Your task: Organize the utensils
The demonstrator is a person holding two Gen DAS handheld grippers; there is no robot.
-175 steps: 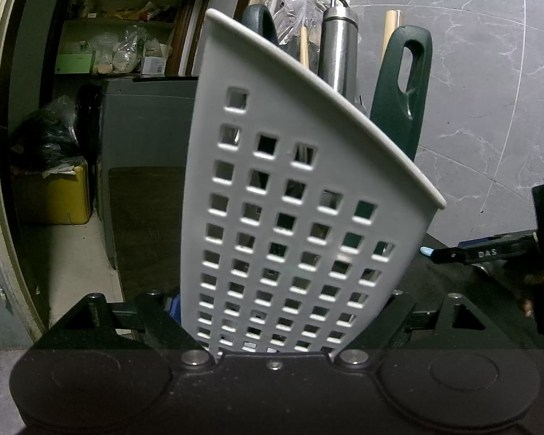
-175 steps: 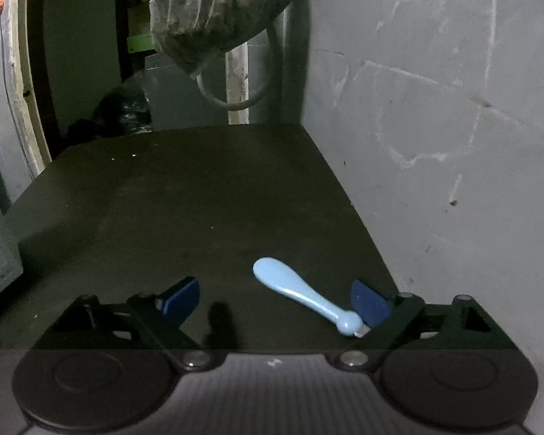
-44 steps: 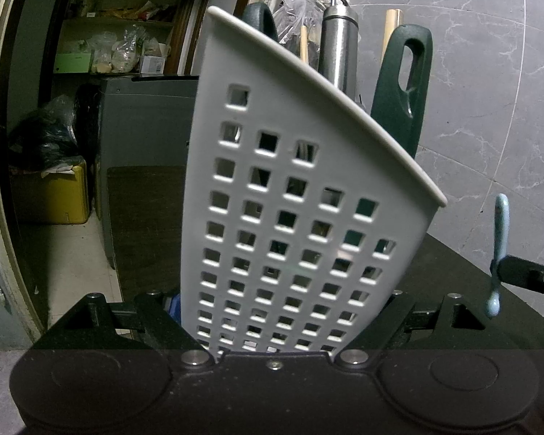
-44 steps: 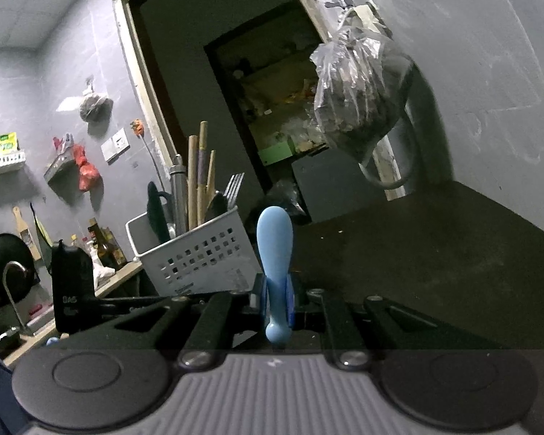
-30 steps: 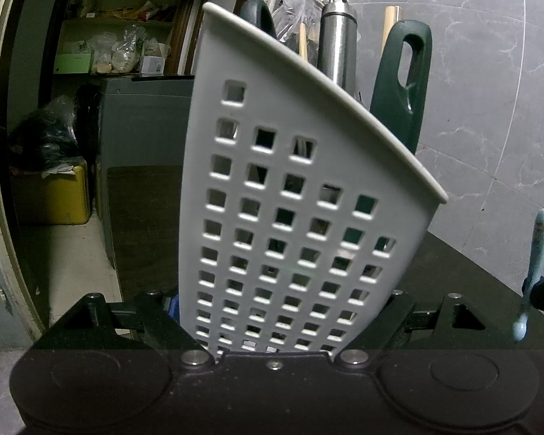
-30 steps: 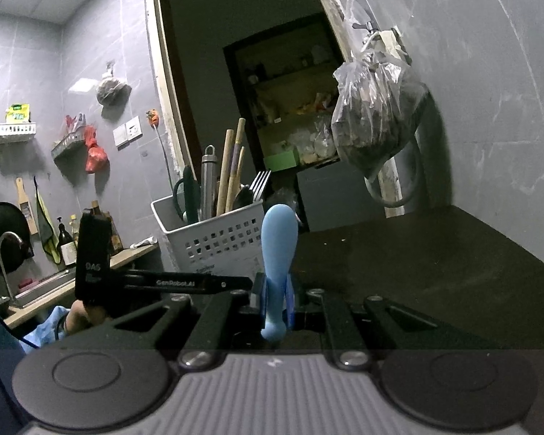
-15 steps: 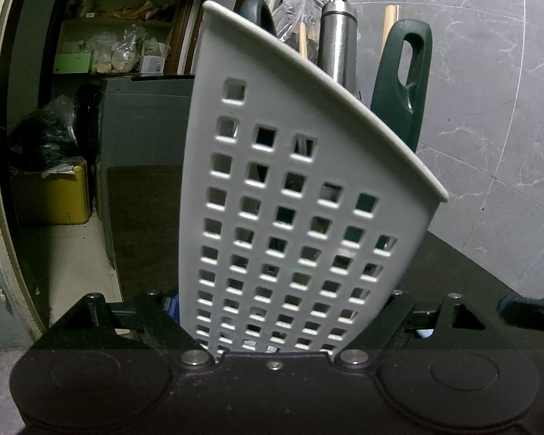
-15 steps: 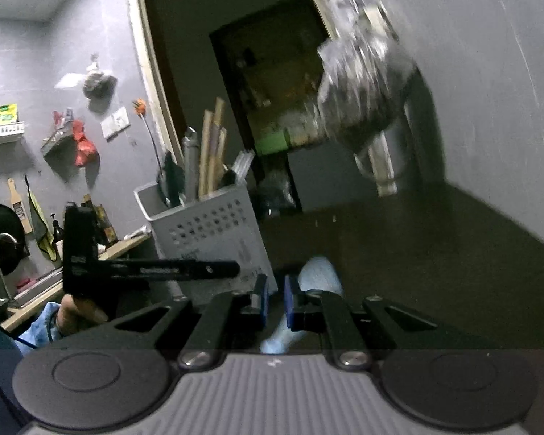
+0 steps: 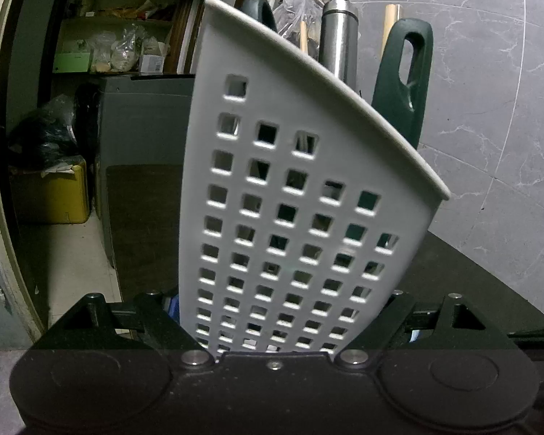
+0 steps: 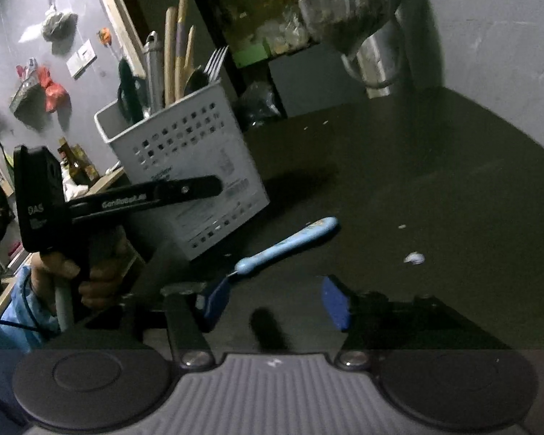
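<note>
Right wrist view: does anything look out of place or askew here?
Yes. The blue utensil lies flat on the dark counter beside the white basket, not in it with the others. The right gripper has its jaws opening, nothing between them. The left gripper holds the basket tilted.

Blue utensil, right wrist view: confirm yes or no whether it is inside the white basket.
No, the blue utensil lies on the dark counter beside the white basket, ahead of the right gripper, whose jaws are opening.

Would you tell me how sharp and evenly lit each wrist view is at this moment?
Left wrist view: sharp, the white basket brightly lit, its straight walls bowed by the fisheye. Right wrist view: dim and motion-smeared, worst at the hanging bag; the blue utensil stays readable on the dark counter.
</note>
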